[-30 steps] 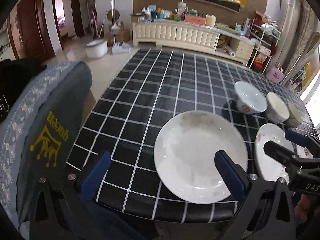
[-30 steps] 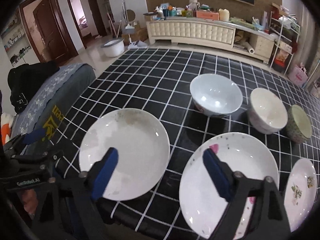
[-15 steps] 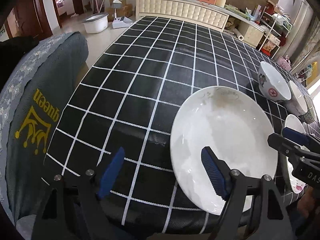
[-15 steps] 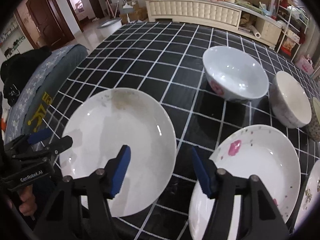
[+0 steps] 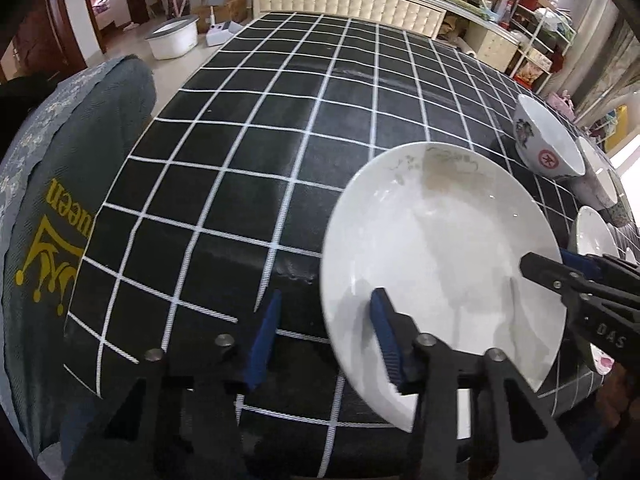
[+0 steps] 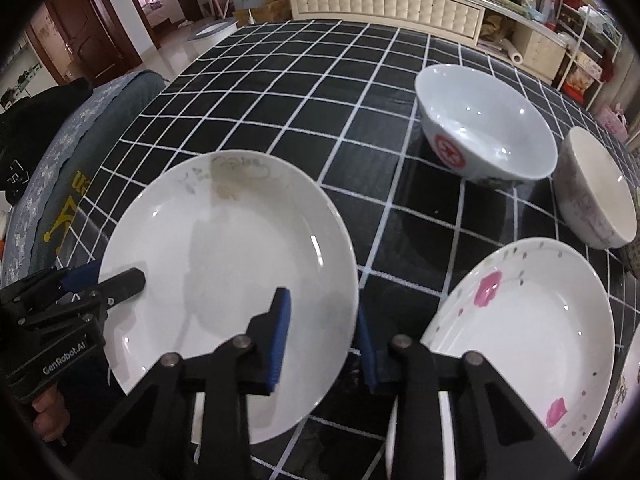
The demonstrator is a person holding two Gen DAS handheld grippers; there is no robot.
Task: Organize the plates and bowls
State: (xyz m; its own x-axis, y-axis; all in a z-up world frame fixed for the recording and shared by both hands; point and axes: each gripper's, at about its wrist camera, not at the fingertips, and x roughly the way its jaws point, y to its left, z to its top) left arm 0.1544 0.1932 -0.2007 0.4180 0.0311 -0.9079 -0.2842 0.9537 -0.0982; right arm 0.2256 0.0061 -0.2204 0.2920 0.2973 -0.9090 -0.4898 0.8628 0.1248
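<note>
Left tongs [image 5: 324, 340] and right tongs [image 6: 323, 340], closing but open, straddle the stained white plate [image 5: 440, 240].

Plain white plate [image 6: 224, 264] flat on table, near edge, w/ faint stains

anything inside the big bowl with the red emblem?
Nothing visible: the bowl with the red emblem shows a bare, glossy white interior from the right wrist view. Its near inner wall is hidden behind its own rim, so that strip can't be checked.
</note>
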